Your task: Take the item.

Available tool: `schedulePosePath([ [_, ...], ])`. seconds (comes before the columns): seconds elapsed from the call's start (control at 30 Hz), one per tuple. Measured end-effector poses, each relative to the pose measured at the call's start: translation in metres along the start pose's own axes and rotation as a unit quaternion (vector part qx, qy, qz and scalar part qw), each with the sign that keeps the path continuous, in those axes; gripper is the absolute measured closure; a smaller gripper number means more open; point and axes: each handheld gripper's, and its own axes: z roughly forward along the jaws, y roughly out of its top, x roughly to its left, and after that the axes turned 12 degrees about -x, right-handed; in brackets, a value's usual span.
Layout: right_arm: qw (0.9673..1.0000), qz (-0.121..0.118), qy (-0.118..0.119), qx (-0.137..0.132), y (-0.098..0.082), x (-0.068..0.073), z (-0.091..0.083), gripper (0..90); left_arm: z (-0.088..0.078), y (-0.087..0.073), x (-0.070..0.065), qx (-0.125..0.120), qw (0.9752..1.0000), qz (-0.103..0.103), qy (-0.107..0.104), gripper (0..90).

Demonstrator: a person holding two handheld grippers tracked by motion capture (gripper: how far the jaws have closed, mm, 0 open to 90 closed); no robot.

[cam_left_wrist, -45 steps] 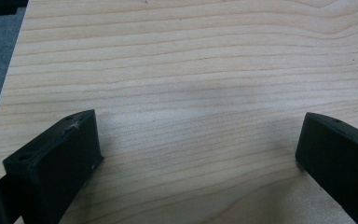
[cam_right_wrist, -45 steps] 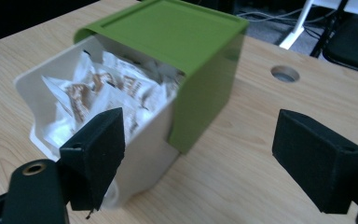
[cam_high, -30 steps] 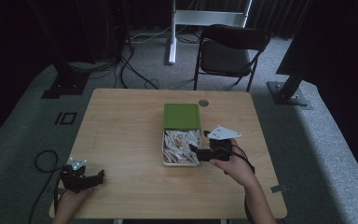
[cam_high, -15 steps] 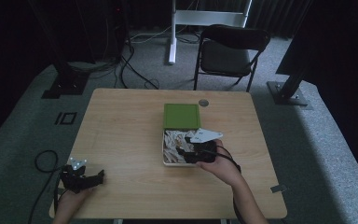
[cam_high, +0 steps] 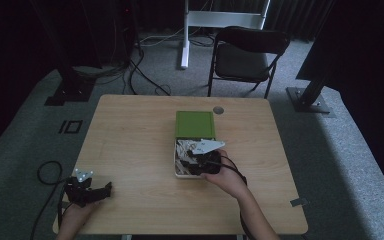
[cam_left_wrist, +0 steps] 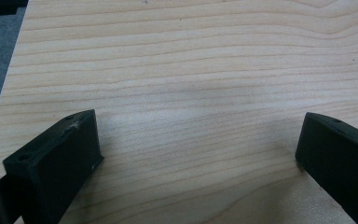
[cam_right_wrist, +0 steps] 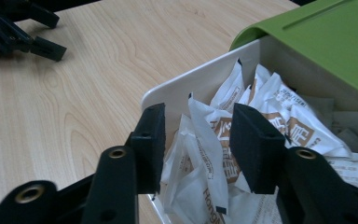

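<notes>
Dark curtains, a folding chair (cam_high: 245, 52) and loose cables on grey carpet framed the pale wooden counter (cam_high: 130, 135), on which the work looked barely begun. A white box (cam_high: 178, 172) with its green lid (cam_high: 195, 124) swung back stood open under the right hand-held gripper (cam_high: 196, 161), and the white sachets (cam_right_wrist: 223, 140) were all piled inside it; none lay out on the wood, so by my reading the first one was yet to be lifted clear and the rest of the emptying, or sorting, lay ahead.

In the right gripper view the right hand-held gripper (cam_right_wrist: 196, 142) had dipped over the near wall of the box, its jaws about half apart and just then closing. An upright sachet (cam_right_wrist: 210, 154) printed in brown stood between them, closer to the far jaw, with a gap to the near pad (cam_right_wrist: 154, 140). No firm pinch could be seen, so I would call it a grip in the making, not a hold.

Well off to that gripper's left, near the counter's front corner, the left hand-held gripper (cam_high: 87, 189) rested in the person's hand. Its own view showed its jaws spread wide over bare wood grain (cam_left_wrist: 186, 93), with nothing between them and nothing touched.
</notes>
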Motion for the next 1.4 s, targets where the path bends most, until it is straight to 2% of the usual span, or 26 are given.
schedulePosePath([
  [0.13, 0.9999, 0.004, -0.004, 0.013, -0.005, -0.002, 0.007, 60.5, 0.000, 0.000, 0.000, 0.000, 1.0000, 0.001, 0.000, 0.7],
  [0.37, 0.9994, 0.007, -0.017, 0.029, -0.009, -0.005, 0.010, 65.2, 0.000, 0.000, 0.000, 0.000, 1.0000, 0.001, 0.000, 0.7],
  [0.4, 0.9988, 0.001, -0.023, 0.043, -0.011, -0.005, 0.011, 67.8, 0.000, 0.000, 0.000, 0.000, 1.0000, 0.001, 0.000, 0.7],
  [0.5, 0.9988, 0.011, -0.016, 0.045, -0.011, -0.006, 0.012, 80.0, 0.000, 0.000, 0.000, 0.001, 1.0000, 0.002, 0.000, 0.7],
  [0.6, 0.9989, 0.013, -0.021, 0.041, -0.009, -0.006, 0.009, 86.1, 0.000, 0.000, 0.000, 0.000, 1.0000, 0.001, 0.000, 0.6],
  [0.67, 0.9989, 0.015, -0.022, 0.039, -0.007, -0.006, 0.008, 87.0, 0.000, 0.000, 0.000, 0.000, 1.0000, 0.001, 0.000, 0.7],
  [0.7, 0.9991, 0.023, -0.022, 0.026, -0.004, -0.006, 0.005, 88.5, 0.000, 0.000, 0.000, 0.000, 1.0000, 0.001, 0.000, 0.7],
  [0.93, 0.9995, 0.024, -0.016, 0.008, 0.007, -0.005, -0.006, 89.5, 0.000, 0.000, 0.000, 0.001, 1.0000, 0.002, 0.000, 0.7],
  [0.97, 0.9994, 0.032, -0.013, -0.005, 0.011, -0.005, -0.010, 89.6, 0.000, 0.000, 0.000, 0.001, 1.0000, 0.001, 0.000, 0.7],
  [1.07, 0.9994, 0.028, -0.014, -0.014, 0.017, -0.007, -0.017, 89.6, 0.000, 0.000, 0.000, 0.001, 1.0000, 0.001, 0.000, 0.7],
  [1.33, 0.9984, 0.025, -0.037, -0.035, 0.026, -0.016, -0.034, 89.7, 0.000, 0.000, 0.000, 0.000, 1.0000, 0.000, 0.000, 0.7],
  [1.4, 0.9972, 0.029, -0.054, -0.043, 0.027, -0.023, -0.041, 89.8, 0.000, 0.000, 0.000, 0.001, 1.0000, 0.001, 0.000, 0.7],
])
